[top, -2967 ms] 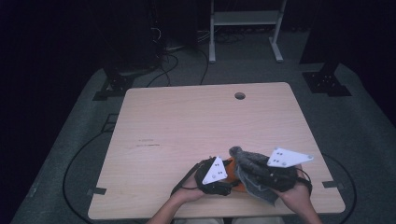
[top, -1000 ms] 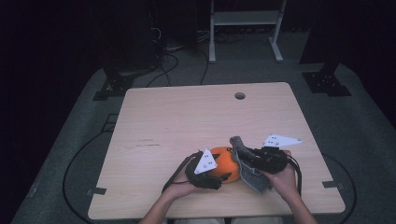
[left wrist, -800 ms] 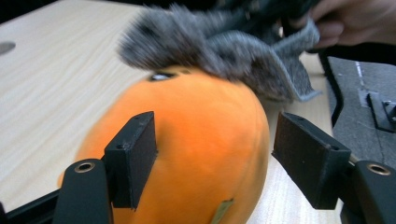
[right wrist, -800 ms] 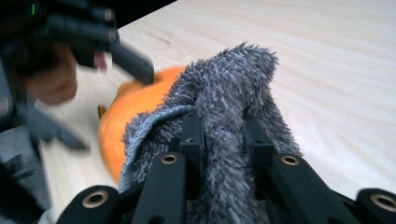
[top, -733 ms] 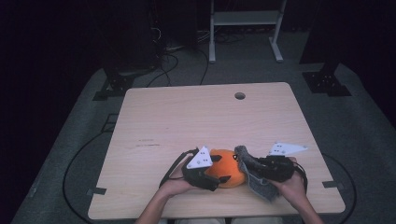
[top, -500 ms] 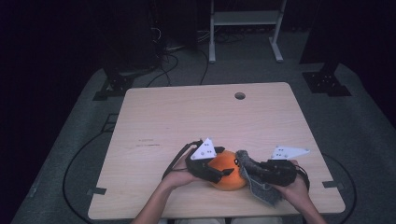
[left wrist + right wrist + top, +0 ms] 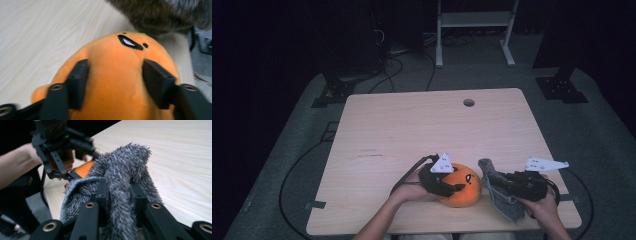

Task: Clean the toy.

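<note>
An orange plush toy (image 7: 464,187) with a black stitched eye lies near the table's front edge, its face (image 7: 130,42) turned away from my left gripper. My left gripper (image 7: 454,188) (image 7: 116,67) has just been closing and its pads press into the plush from both sides. Just right of the plush, a grey fluffy cloth (image 7: 504,200) (image 7: 125,165) hangs bunched in my right gripper (image 7: 501,186) (image 7: 119,192), which is shut on it. The right gripper view also looks past the cloth at the left gripper (image 7: 71,173) and the hand holding it.
The light wooden table (image 7: 427,130) has a round cable hole (image 7: 469,102) near its far edge. Beyond it stand a white metal frame (image 7: 474,20), loose cables (image 7: 402,55) and black stand feet (image 7: 562,87) on grey carpet.
The left gripper slid right onto the orange plush and closed on it. The right gripper carried the grey cloth off the plush, to the right and nearer the front edge.
</note>
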